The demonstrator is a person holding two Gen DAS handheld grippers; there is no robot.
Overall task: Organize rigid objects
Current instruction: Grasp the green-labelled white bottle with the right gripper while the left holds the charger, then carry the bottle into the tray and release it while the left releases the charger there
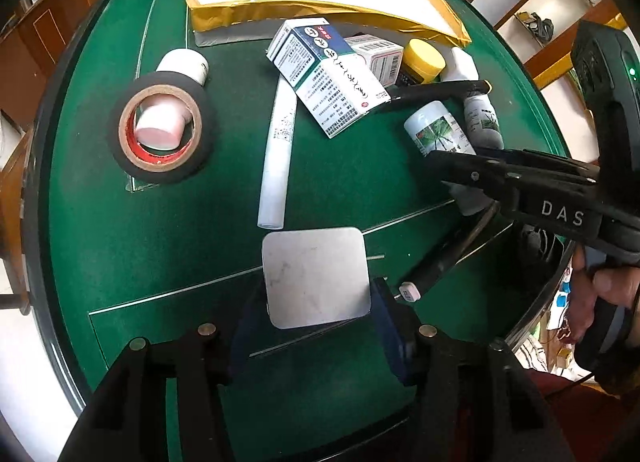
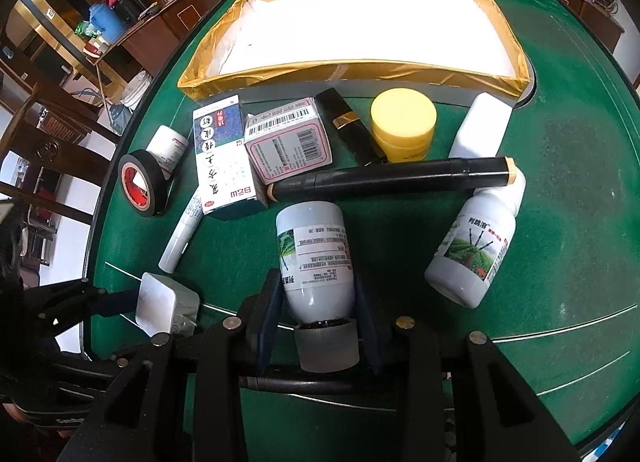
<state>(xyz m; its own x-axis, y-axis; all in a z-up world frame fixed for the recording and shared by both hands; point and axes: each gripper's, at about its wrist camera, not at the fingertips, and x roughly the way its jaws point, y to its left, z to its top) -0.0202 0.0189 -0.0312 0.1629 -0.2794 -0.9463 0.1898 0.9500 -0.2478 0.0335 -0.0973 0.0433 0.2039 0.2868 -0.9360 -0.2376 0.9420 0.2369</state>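
A flat silver tin (image 1: pixel 316 278) sits between the blue pads of my left gripper (image 1: pixel 316 302), which press on its two sides; it also shows at the left in the right wrist view as the tin (image 2: pixel 164 302). My right gripper (image 2: pixel 318 302) is shut on a white labelled bottle (image 2: pixel 316 254), gripping near its neck, with the grey cap (image 2: pixel 328 346) toward the camera. In the left wrist view that bottle (image 1: pixel 436 130) pokes out beyond the right gripper's black fingers (image 1: pixel 460 166).
On the green table (image 2: pixel 560 182) lie a black tape roll (image 2: pixel 142 182), white tube (image 1: pixel 276 166), blue-white carton (image 1: pixel 328 78), pink-edged carton (image 2: pixel 288 142), yellow jar (image 2: pixel 402 124), black marker (image 2: pixel 392 178), black lipstick (image 2: pixel 348 126) and second labelled bottle (image 2: pixel 472 250). A yellow-taped open box (image 2: pixel 352 74) stands behind.
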